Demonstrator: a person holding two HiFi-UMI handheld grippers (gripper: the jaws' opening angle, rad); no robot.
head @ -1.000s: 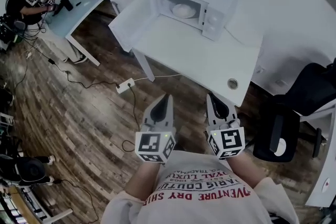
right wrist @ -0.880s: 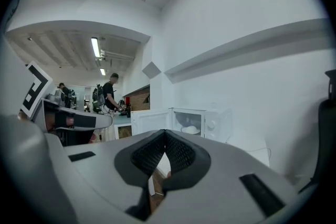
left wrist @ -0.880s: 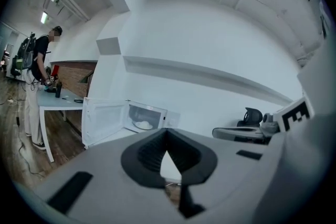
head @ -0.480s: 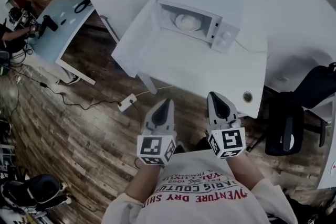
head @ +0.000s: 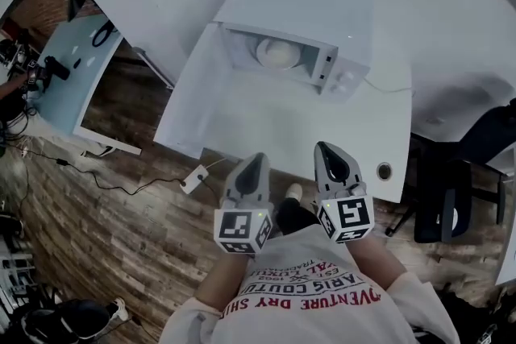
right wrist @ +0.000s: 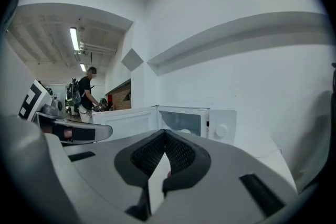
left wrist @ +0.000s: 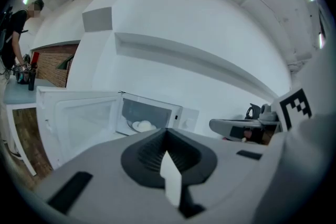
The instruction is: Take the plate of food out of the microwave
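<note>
Plate of food inside open microwave

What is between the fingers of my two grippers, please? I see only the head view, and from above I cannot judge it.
Observer: Nothing in the left gripper. Its own view shows the fingers together and empty.
Operator: And the right one?
Observer: The right gripper is the same, with the fingers together and nothing between them.
Operator: Is there something overhead that I could hit?
Observer: Possibly. A long ledge runs across above the microwave, clearly higher than its top.
</note>
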